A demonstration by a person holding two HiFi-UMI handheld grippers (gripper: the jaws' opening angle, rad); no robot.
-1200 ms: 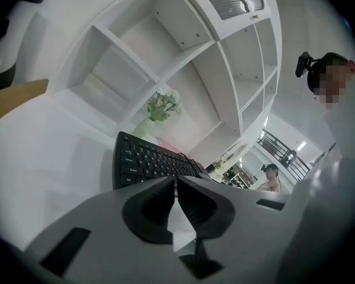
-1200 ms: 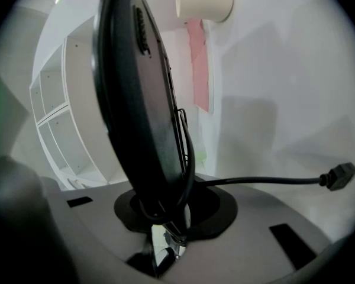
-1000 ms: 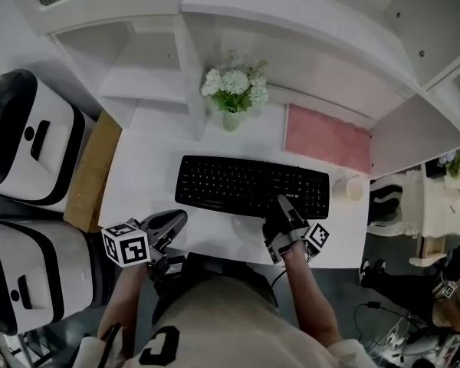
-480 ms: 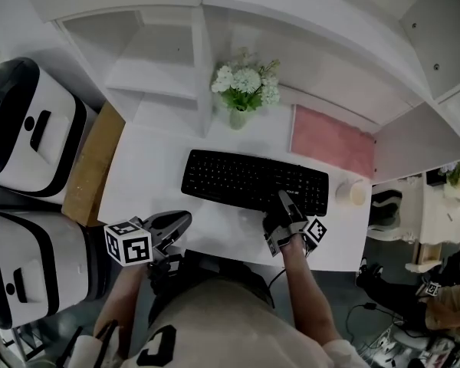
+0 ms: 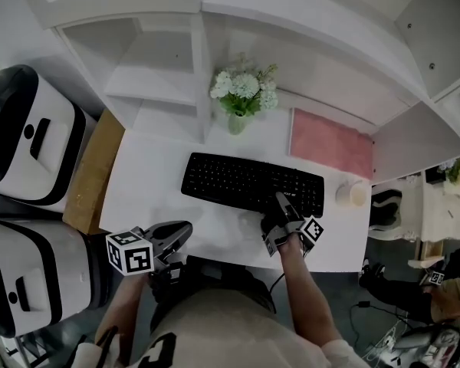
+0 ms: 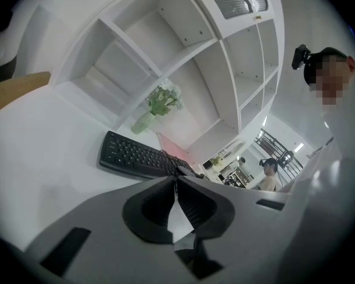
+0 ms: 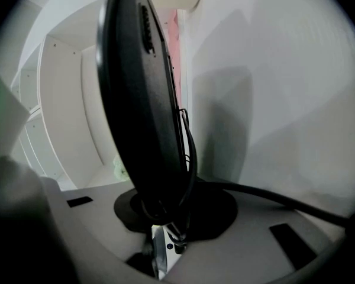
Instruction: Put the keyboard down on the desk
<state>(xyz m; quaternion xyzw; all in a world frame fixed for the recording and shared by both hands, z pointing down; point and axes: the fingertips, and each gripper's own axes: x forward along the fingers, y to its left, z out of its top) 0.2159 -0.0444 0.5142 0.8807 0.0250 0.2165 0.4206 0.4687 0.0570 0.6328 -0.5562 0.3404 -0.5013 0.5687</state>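
Black keyboard lies along the middle of the white desk, its near edge clamped in the right gripper, with its dark cable seemingly pinched in too. Left gripper, jaws closed on nothing, hovers at the front edge. Likely risk: the snagged cable drags the keyboard on release, nudging the white cup by its right end

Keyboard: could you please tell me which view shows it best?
The head view: the whole keyboard shows against the desk, the right gripper shut on its near edge. The left gripper view shows it slanted and far off. The right gripper view shows only its edge, close up, between the jaws.
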